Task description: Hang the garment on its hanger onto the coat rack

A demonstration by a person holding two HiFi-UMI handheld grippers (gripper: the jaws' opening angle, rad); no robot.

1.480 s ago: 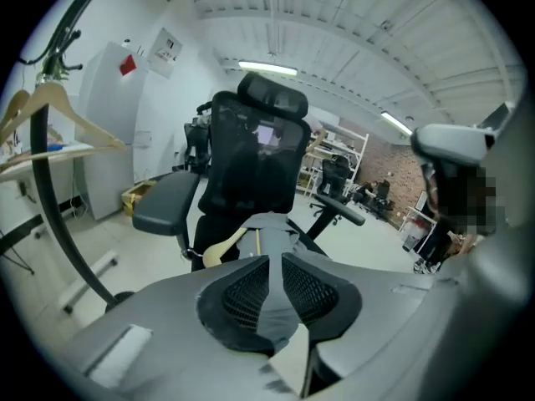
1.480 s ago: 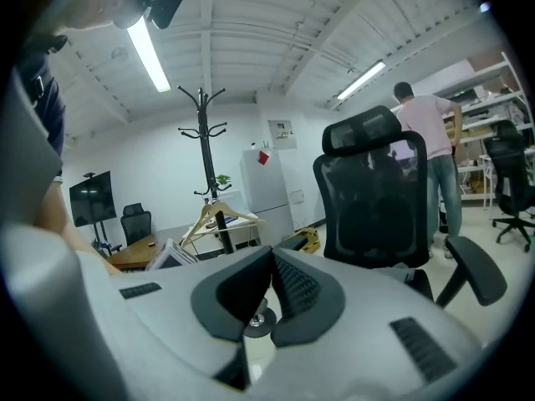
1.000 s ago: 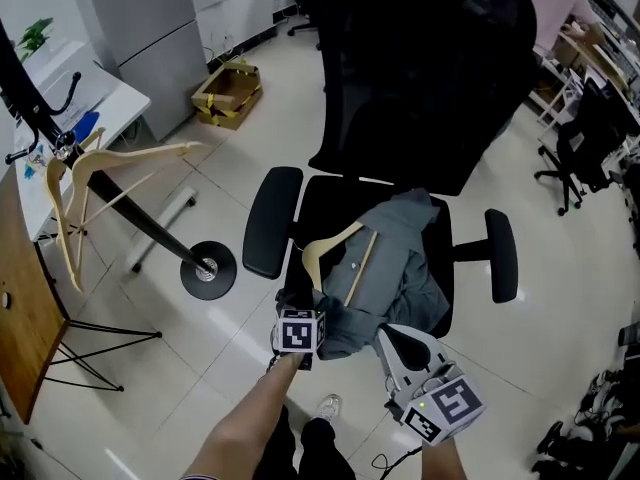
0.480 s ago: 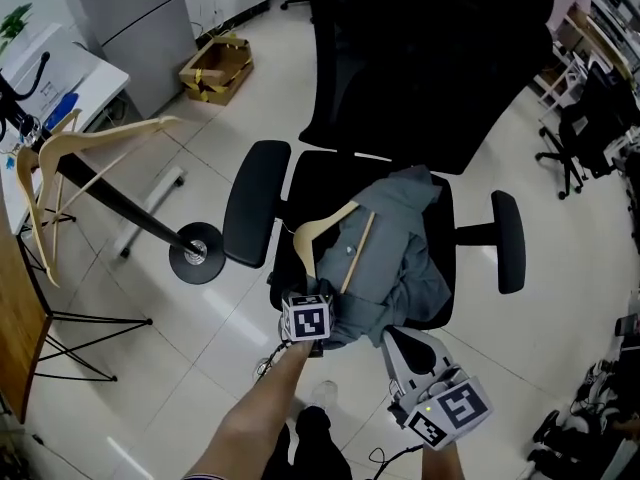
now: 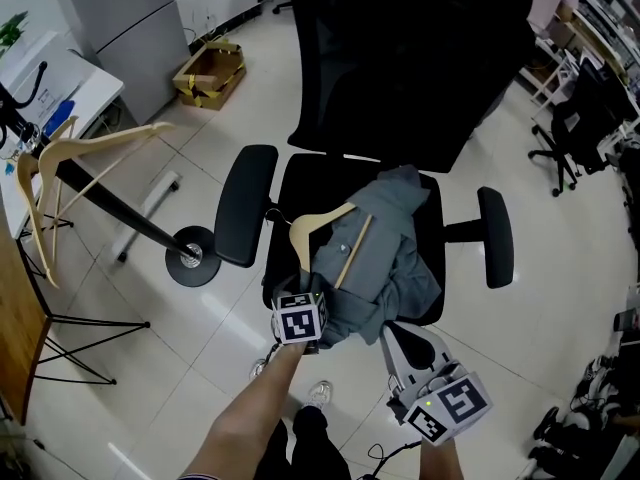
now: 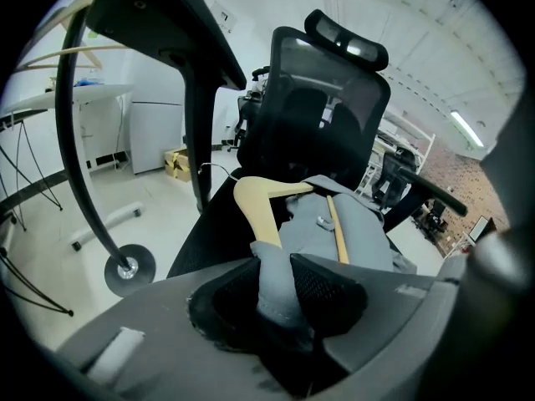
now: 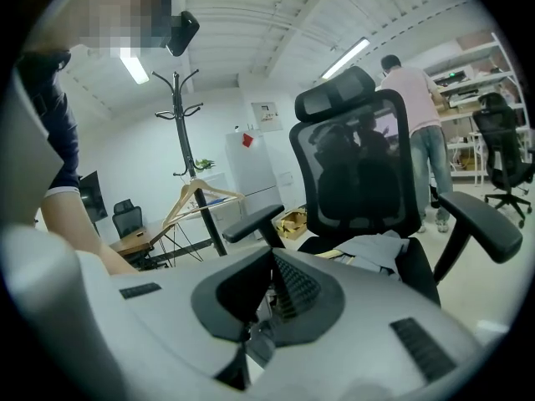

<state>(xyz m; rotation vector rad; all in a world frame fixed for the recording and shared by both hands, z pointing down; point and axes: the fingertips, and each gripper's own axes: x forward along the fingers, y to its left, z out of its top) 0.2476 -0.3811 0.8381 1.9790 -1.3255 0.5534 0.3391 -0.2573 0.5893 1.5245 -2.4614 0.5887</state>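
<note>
1. Nearest, the left gripper (image 6: 280, 267) is at the front edge of the black mesh office chair (image 5: 400, 78); its jaws have just been closing, and they pinch a fold of the grey fabric garment (image 5: 392, 243)
2. Just beside it, off the same front edge of the chair, the right gripper (image 7: 272, 261) hovers with its jaws drawn together and nothing between them
3. On the chair's seat the garment lies crumpled over a pale wooden hanger (image 5: 318, 230), whose bare shoulder and crossbar show on the side toward the left gripper
4. Near the chair's armrest on that same side, the round base of the black metal coat rack (image 5: 190, 258) stands on the white tiled floor (image 5: 150, 388)
5. Further out from the chair, two empty light wooden hangers (image 5: 60, 158) hang on the rack's pole, well apart from the garment
6. Beyond the rack, behind the chair, an open brown cardboard box (image 5: 210, 73) sits on the floor
</note>
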